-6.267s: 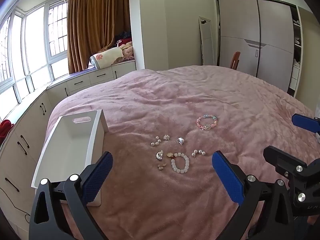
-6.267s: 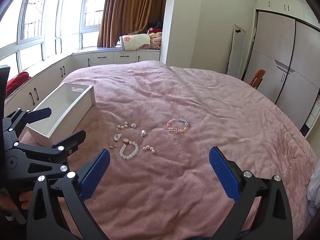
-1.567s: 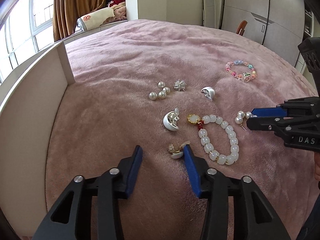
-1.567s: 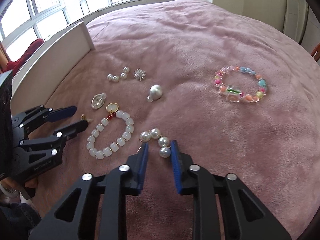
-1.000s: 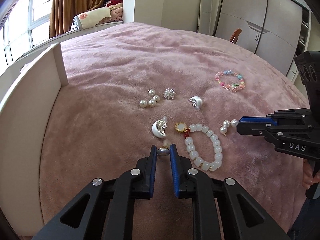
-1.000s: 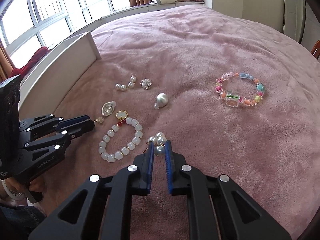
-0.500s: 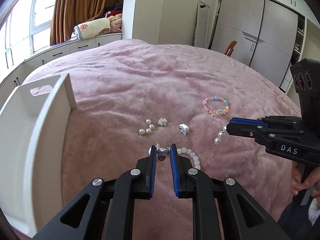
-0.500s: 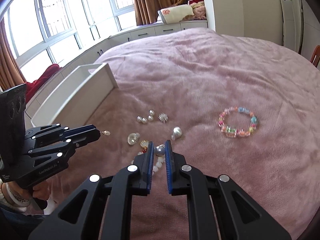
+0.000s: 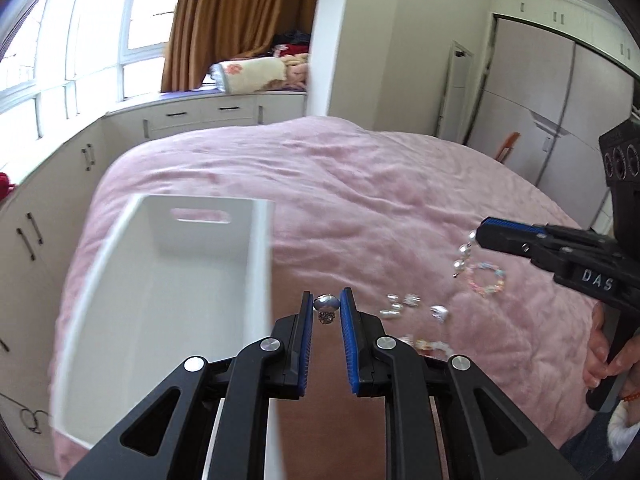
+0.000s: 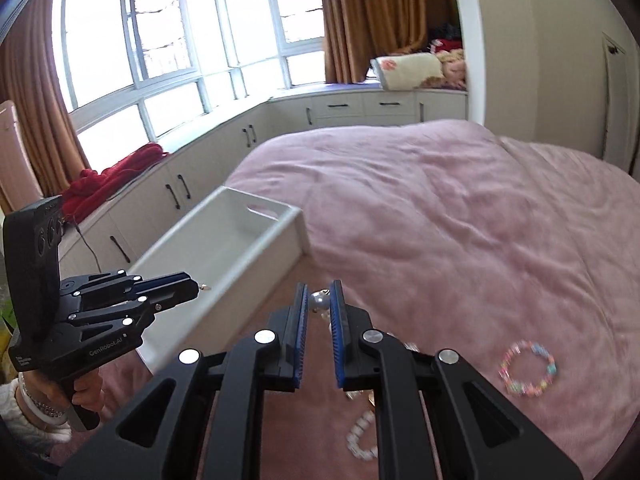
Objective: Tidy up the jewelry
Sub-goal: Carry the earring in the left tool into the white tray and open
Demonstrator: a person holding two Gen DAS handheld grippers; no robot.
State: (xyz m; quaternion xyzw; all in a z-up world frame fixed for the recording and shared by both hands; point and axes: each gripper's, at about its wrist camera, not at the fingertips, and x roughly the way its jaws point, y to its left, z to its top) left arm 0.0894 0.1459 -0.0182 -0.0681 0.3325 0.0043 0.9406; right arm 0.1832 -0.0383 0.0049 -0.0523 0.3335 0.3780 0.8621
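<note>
Left tool (image 9: 326, 307) pinches a silver earring (image 9: 326, 303); right tool (image 10: 319, 300) grips a pearl earring (image 10: 318, 301). Both, lifted off the pink bed (image 9: 380, 200), now hover near the white box (image 9: 160, 272).

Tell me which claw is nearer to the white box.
The left claw, holding a small earring, is beside the white box long wall. The right claw, with a pearl earring, is farther over the bed.

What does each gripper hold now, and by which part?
Left gripper: a small earring, by its rounded top. Right gripper: a pearl earring, by one pearl.
</note>
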